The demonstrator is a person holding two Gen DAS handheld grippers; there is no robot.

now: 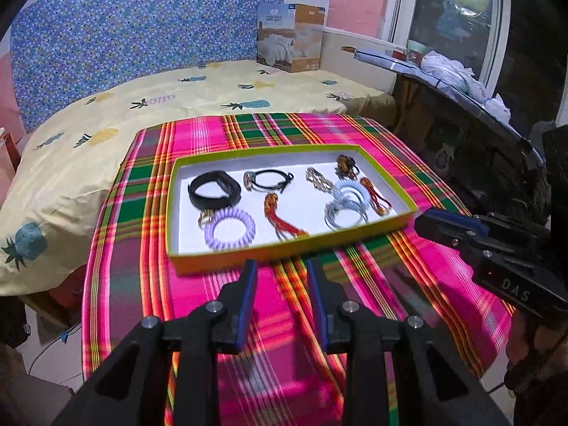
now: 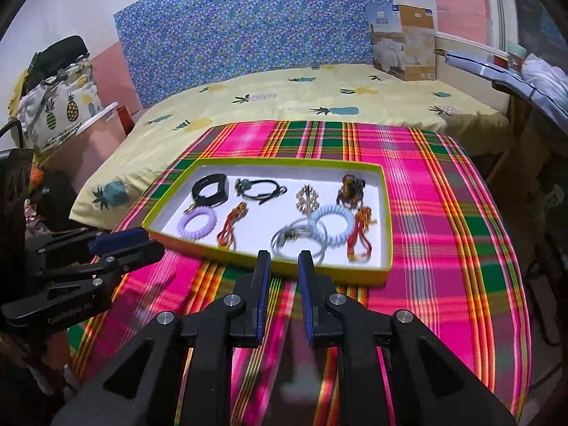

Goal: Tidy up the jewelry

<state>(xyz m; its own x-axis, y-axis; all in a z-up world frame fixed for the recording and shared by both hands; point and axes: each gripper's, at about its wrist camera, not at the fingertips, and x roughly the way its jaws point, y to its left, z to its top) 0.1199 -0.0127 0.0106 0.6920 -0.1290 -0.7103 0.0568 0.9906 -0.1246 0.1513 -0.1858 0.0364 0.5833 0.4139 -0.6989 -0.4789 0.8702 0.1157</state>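
Covering the table, a pink-and-green plaid cloth point(image 2: 443, 213) carries the shallow green-rimmed cardboard tray point(image 2: 387, 227) holding every jewelry piece. Left gripper point(image 1: 282, 266) and right gripper point(image 2: 283, 257) hover just before it, jaws apart, empty. Sorting looks finished; next likely withdrawing.

We look forward along each pair of fingers, low over the bench point(image 1: 426, 266) — both views share the jewelry tray point(image 1: 227, 261) point(image 2: 198, 248) nearby, the bed point(image 1: 106, 113) behind.
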